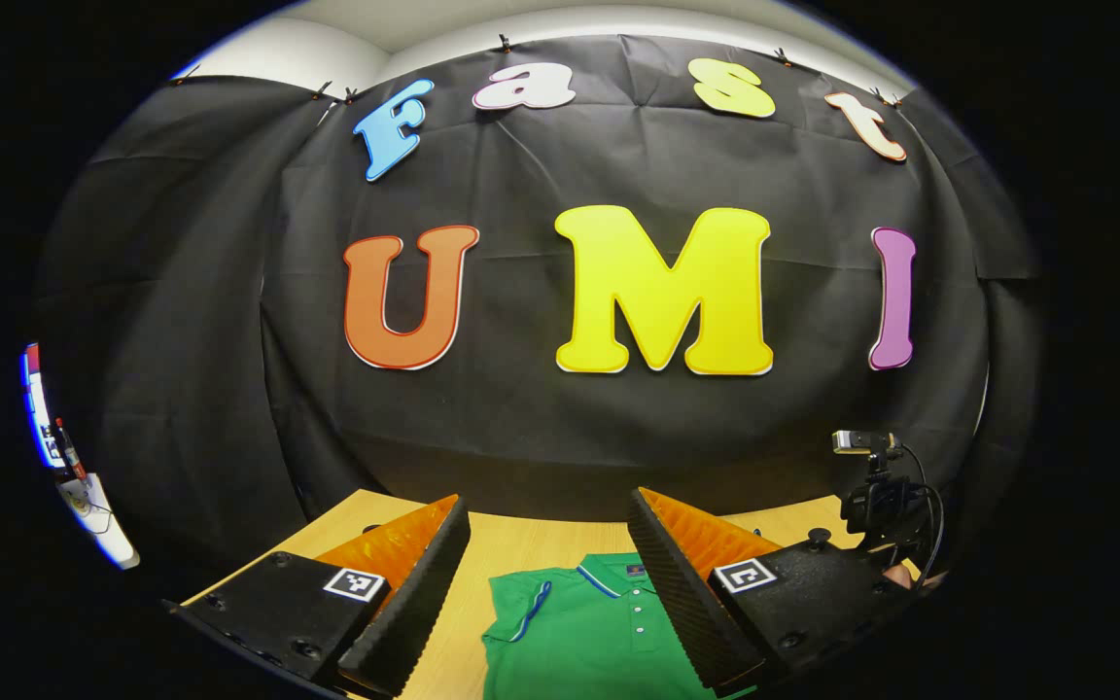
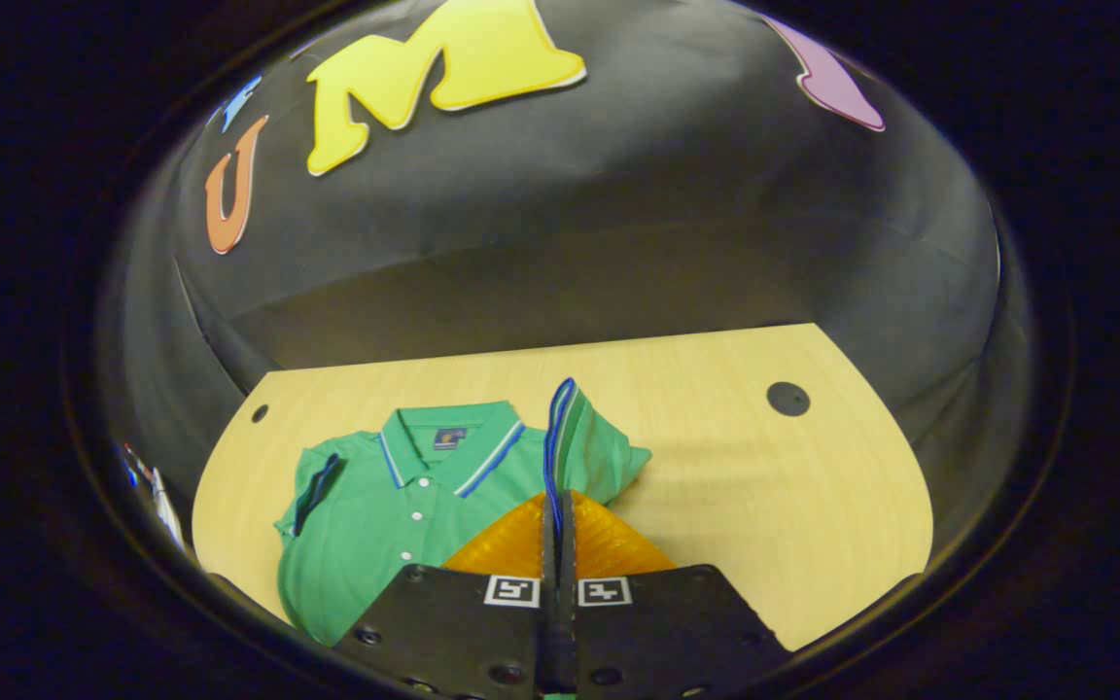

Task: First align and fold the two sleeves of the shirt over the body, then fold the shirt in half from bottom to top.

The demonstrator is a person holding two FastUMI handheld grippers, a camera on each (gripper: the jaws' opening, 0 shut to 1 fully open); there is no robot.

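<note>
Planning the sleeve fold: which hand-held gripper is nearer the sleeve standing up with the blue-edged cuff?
Right. The right hand-held gripper is shut on that sleeve, lifting its cuff. The left hand-held gripper is open, raised above the polo shirt near the collar.

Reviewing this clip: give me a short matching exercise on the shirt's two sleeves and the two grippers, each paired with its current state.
Things:
1. Left gripper
2. Right gripper
3. Sleeve with the upright cuff
4. Other sleeve

States:
A. lying folded on the shirt
B. open above the shirt
C. shut
D. lifted off the table

Pairs: 1-B, 2-C, 3-D, 4-A
</note>
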